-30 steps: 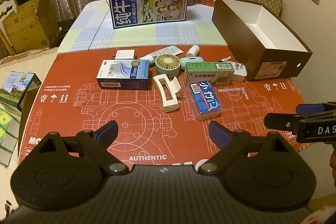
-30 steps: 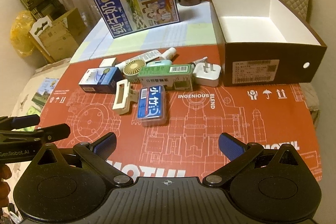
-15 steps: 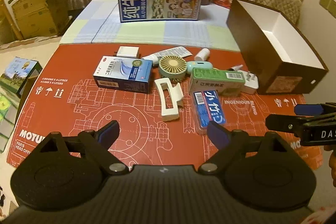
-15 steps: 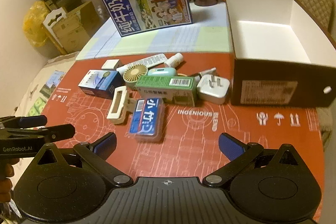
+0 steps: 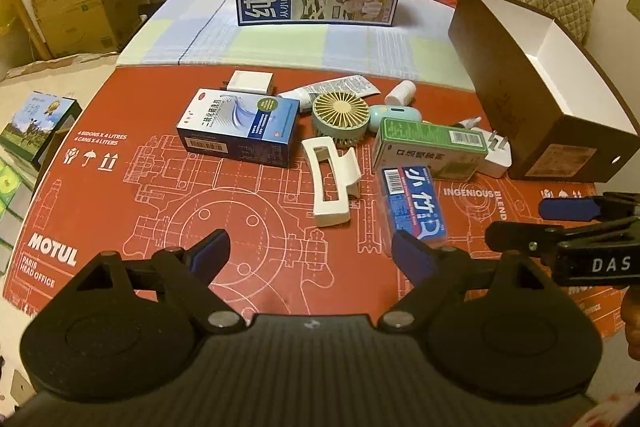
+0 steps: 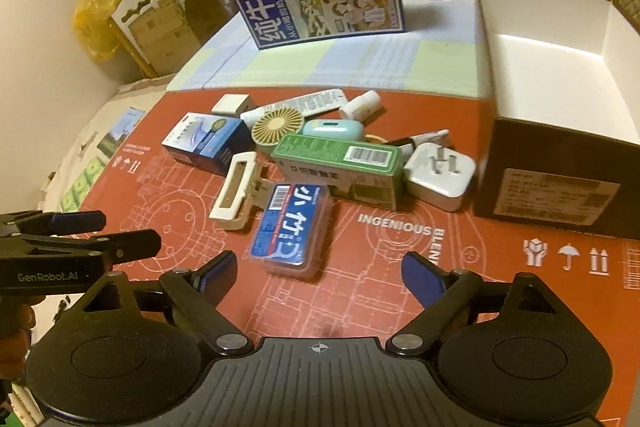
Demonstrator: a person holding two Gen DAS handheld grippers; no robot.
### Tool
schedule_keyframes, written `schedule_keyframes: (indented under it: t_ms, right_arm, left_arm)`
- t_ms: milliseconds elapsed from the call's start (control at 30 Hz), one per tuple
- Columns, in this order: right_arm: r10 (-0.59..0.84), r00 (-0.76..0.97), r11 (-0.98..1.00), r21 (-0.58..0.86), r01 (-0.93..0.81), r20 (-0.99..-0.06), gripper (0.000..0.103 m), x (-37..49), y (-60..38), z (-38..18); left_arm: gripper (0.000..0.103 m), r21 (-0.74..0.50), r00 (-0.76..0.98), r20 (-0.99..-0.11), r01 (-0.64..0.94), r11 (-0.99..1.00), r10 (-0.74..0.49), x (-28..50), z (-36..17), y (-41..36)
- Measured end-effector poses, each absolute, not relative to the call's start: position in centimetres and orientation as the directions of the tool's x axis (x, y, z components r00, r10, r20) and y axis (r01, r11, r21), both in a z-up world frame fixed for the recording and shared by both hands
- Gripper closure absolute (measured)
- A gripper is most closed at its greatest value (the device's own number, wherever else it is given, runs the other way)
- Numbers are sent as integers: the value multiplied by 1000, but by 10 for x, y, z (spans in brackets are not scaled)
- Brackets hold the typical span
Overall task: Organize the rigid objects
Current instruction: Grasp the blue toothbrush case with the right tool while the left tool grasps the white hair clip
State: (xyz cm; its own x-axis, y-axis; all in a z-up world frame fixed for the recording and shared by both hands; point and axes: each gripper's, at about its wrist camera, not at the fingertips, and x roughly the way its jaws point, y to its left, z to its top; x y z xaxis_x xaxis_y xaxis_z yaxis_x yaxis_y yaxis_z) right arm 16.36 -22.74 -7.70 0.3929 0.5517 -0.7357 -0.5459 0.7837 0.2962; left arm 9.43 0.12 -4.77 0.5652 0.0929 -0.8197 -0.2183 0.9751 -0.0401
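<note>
The right gripper [image 6: 318, 269] stands wide with its jaws closing; nothing lies between the blue pads, and no pad touches any object. The left gripper [image 5: 310, 251] is likewise spread and empty, its jaws closing slightly.

The flat blue-and-white rectangular plastic case [image 6: 292, 229] lies on the red printed mat [image 6: 400, 291], at the near side of the clutter and directly ahead of the right gripper; its near short end sits just beyond the gap between the pads. Its long axis runs roughly along the right gripper's pointing line, tilted a little to the left at the near end; the jaws would therefore span its narrow width.

In the left wrist view the same case [image 5: 414, 203] lies ahead and to the right, near the right-hand pad; the cream rectangular plastic hair claw [image 5: 330, 183] lies closer to that gripper's centre line.

Judgement: the right hand is the better placed for the case; the open brown cardboard box with white interior [image 6: 560, 75] stands at the mat's far right edge, empty as far as visible, and is the probable destination.
</note>
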Motion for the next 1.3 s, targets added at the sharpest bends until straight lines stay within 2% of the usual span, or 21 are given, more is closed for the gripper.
schedule_keyframes:
  t_ms: [467,800,867,1133,1300]
  right_arm:
    - [494,414,827,266,-495,-765,33,167,-170,-114]
    - [439,444,852,205,-482,-781,39,177,-142,-133]
    - [433,444,855,200,-479,-785,47,177,-141,-137]
    - [402,465,874,179,-452,-788,49,171,-163,-136]
    - [356,484,909,175,-379,-799,49,169,-193,-136]
  left_arm:
    - [20,-48,533,-846,-104,993,15,120,-75,41]
    - [20,-50,512,-859,-52,997,-16,132,-87,57]
    - [20,-56,509,-860,-34,998,-31,136,-89,55]
    - [24,-78,511,-855,48,996,-92,158,-99,36]
    - [32,-84,515,-848,96,992,-122,175,-109,22]
